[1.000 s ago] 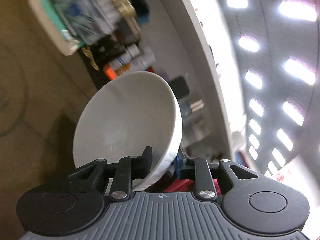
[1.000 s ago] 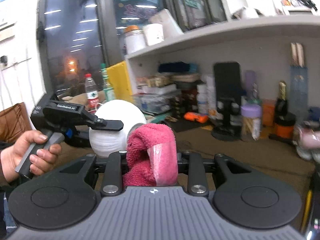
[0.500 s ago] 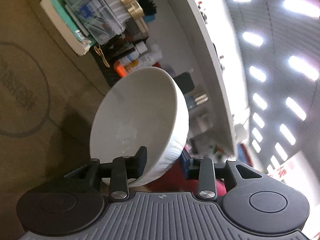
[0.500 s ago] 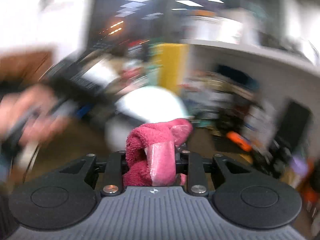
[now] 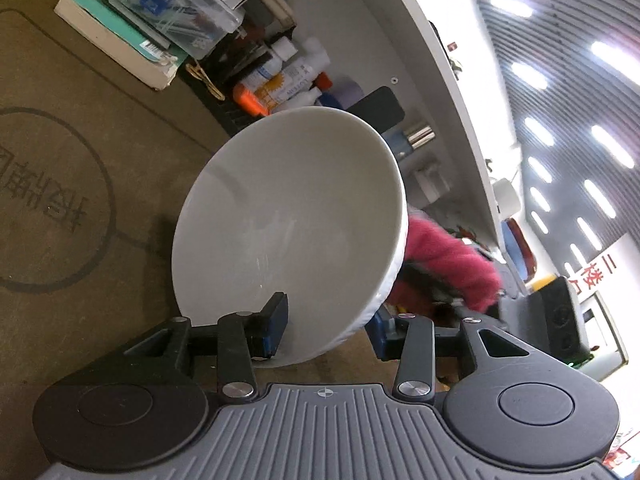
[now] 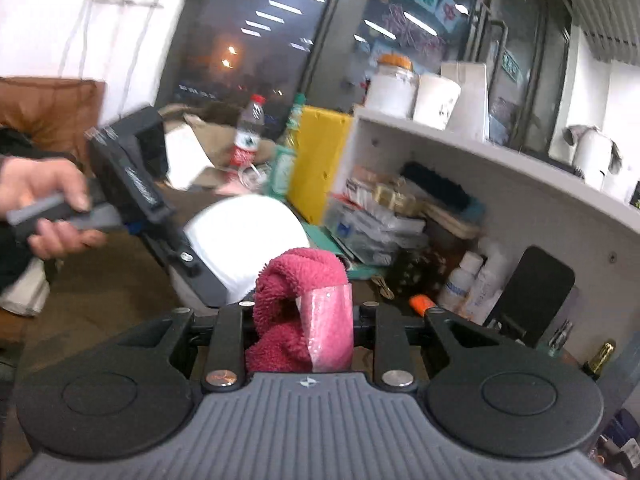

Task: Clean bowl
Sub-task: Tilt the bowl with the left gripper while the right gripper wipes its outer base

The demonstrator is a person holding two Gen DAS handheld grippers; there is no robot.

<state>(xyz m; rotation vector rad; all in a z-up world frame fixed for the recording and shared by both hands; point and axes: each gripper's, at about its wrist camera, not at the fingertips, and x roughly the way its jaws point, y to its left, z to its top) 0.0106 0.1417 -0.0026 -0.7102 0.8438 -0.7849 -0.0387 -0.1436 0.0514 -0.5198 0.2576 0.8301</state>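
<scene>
The left gripper (image 5: 326, 326), fingers opening, straddles the bowl (image 5: 288, 220) rim; the right gripper (image 6: 304, 316) clenches a cloth (image 6: 304, 280).

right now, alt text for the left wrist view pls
A white bowl sits tilted between the opening fingers of the left gripper, its rim not visibly pressed. A pink cloth shows behind it, above a brown table with cluttered shelves.

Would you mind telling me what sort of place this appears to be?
Probably an office or workshop desk, not a kitchen: a white shelf unit crammed with boxes and bottles, strip ceiling lights, and glass doors behind.
</scene>
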